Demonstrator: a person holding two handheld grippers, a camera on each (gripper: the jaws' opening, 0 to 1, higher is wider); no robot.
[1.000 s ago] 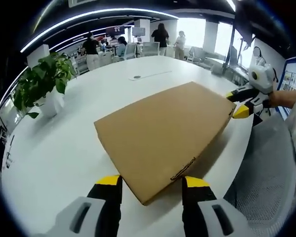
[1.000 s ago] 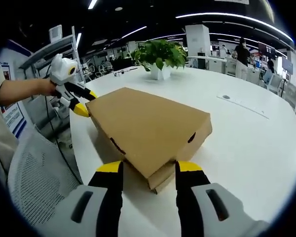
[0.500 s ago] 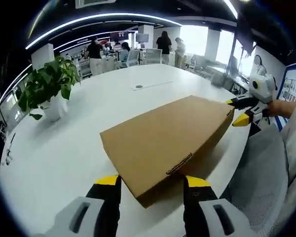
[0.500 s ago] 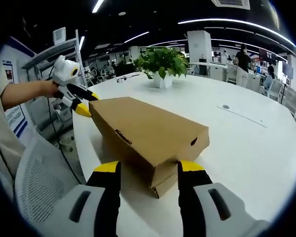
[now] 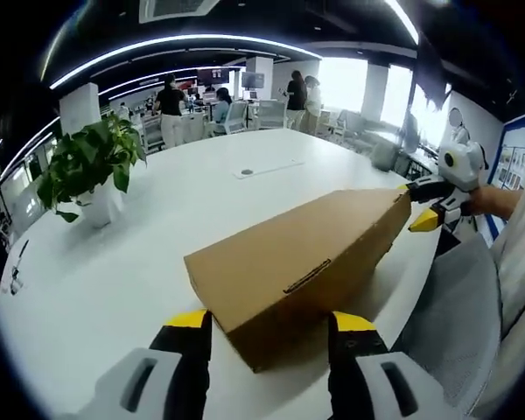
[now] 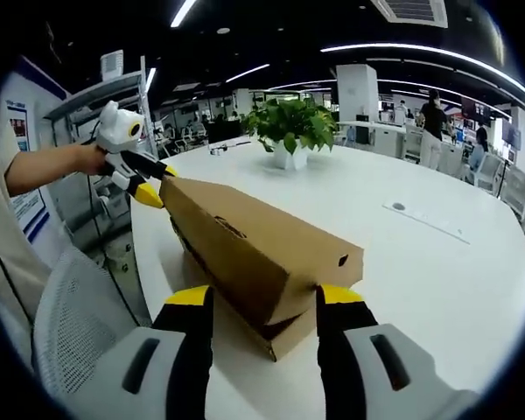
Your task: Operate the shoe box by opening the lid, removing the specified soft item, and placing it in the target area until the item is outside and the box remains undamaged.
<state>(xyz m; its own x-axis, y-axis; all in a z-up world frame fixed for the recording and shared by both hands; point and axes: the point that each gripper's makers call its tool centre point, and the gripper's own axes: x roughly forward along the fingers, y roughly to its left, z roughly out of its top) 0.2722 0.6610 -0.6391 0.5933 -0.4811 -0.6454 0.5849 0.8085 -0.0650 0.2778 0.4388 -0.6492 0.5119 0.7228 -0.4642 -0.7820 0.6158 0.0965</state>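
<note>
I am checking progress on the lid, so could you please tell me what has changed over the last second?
The lid has tipped up: a second ago it lay nearly flat on the shoe box, and now a gap shows under it at the right tool's end. Both tools, the left tool included, stay open at opposite ends of the box. The box remains on the white table, with the potted plant unmoved.

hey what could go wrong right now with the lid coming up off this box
The lid is raised on one side, a hand-held gripper at each end: left, right. Uneven lifting could probably twist or tear the cardboard. The box base sits near the table edge beside the chair, so a tug might slide it off.
</note>
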